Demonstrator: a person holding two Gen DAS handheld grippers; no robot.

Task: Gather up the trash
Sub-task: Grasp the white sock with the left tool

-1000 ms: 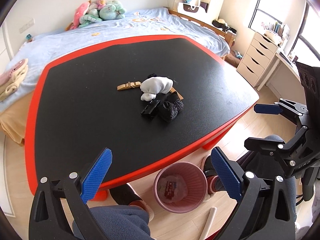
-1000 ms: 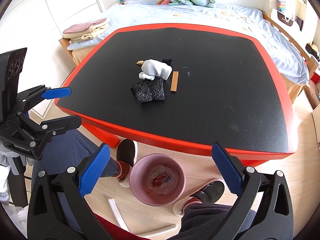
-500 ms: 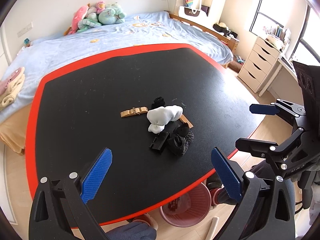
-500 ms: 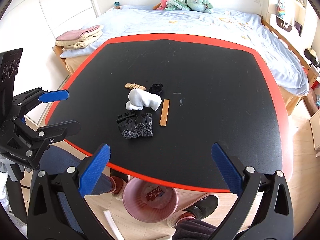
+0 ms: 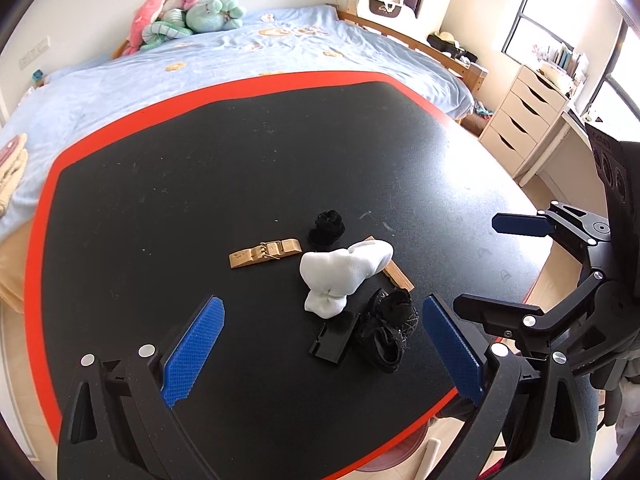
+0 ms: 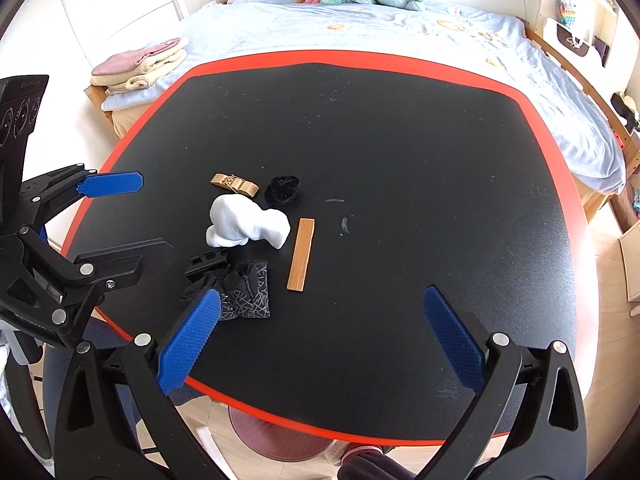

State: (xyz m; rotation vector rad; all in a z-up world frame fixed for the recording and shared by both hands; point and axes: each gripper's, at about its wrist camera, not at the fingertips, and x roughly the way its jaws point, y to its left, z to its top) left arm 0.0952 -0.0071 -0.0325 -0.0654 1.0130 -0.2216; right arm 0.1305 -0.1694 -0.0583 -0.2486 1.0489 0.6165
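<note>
A small pile lies on the black table (image 5: 200, 168) with its red rim. It holds a white balled sock (image 5: 340, 272) (image 6: 244, 222), a black patterned sock (image 5: 390, 330) (image 6: 246, 292), a black clip (image 5: 334, 338), a tan wooden clothespin (image 5: 264, 253) (image 6: 235, 184), a tan wooden stick (image 6: 302, 254) and a black hair tie (image 5: 327, 227) (image 6: 283, 190). My left gripper (image 5: 320, 352) is open and empty, hovering just before the pile. My right gripper (image 6: 320, 344) is open and empty above the table's near part. The pink trash bin (image 6: 276, 438) peeks out under the table's front edge.
A bed with a light blue sheet (image 5: 200, 68) and plush toys (image 5: 188, 16) stands behind the table. Folded towels (image 6: 140, 64) lie at the left. A white drawer unit (image 5: 524, 116) stands at the right. Wooden floor shows below the table's edge.
Both grippers have moved forward over the table toward the pile and stayed open. The bin and the person's feet have slid almost out of view beneath the table's edge.
</note>
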